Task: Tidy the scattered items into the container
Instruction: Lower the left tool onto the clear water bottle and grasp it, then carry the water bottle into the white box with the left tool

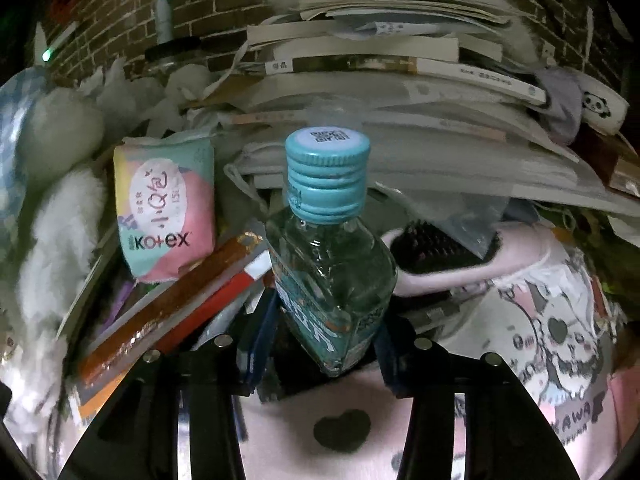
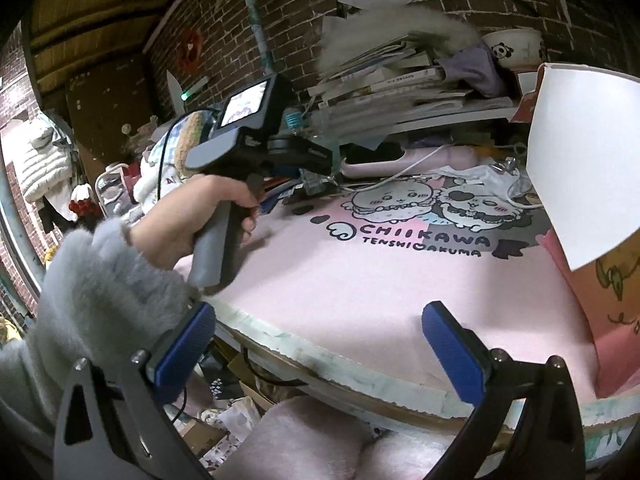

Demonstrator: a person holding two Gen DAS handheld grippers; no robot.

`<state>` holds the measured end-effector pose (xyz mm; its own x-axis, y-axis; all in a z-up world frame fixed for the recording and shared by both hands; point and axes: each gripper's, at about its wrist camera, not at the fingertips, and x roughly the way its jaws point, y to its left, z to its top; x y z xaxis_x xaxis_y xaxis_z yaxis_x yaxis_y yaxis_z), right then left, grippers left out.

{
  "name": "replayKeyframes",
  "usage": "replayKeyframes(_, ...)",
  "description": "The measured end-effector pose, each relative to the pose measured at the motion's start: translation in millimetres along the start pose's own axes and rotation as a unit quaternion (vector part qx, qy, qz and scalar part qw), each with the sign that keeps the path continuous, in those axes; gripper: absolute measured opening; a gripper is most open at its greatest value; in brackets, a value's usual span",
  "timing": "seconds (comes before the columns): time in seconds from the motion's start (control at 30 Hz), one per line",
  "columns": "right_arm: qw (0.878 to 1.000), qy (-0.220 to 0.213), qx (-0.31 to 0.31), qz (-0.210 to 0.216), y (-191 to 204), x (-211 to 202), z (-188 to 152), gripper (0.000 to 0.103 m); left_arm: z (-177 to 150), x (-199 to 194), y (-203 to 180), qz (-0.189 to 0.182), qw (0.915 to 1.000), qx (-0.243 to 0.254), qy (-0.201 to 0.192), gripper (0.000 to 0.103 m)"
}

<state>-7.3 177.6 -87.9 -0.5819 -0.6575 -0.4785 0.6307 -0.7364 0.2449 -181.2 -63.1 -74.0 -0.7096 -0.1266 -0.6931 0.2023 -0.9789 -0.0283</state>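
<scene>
We saw the left tool (image 1: 328,354) clamped on a clear bottle (image 1: 332,276) with a teal cap (image 1: 327,170), held upright above the pink mat (image 2: 360,280) near the book stack (image 1: 400,80). The right tool (image 2: 320,344) stood wide and held nothing at the bench edge (image 2: 340,376).

the left gripper (image 1: 326,344) is clamped on something. the right gripper (image 2: 320,344) is held wide apart, nothing between its pads.
</scene>
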Motion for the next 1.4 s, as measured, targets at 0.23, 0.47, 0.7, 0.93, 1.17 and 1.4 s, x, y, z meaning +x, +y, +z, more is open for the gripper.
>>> replayKeyframes(0.23,1.0,0.001,0.002,0.003,0.3,-0.1,-0.8,0.103,-11.0,-19.6,-5.5,-0.027,0.9994,0.023,-0.003,0.024)
replayKeyframes(0.47,1.0,-0.003,0.005,0.004,0.0,-2.0,-0.2,0.103,-22.5,-32.0,-16.0,-0.042,0.9973,0.061,-0.002,0.02)
replayKeyframes(0.7,1.0,0.0,0.008,0.007,-2.1,-1.4,-1.2,0.103,-25.8,-35.4,-16.9,-0.044,0.9968,0.065,-0.017,0.02)
replayKeyframes(0.93,1.0,0.005,0.012,0.012,-2.6,0.7,-1.6,0.103,-23.3,-27.6,-17.8,-0.046,0.9966,0.065,-0.019,0.021)
replayKeyframes(1.17,1.0,0.005,0.02,0.012,-5.2,0.0,-2.5,0.103,-23.5,-22.2,-15.5,-0.053,0.9968,0.06,0.001,0.021)
replayKeyframes(1.4,1.0,0.003,0.02,0.01,-6.6,0.3,-2.6,0.103,-25.9,-35.1,-17.1,-0.087,0.9946,0.055,0.008,0.02)
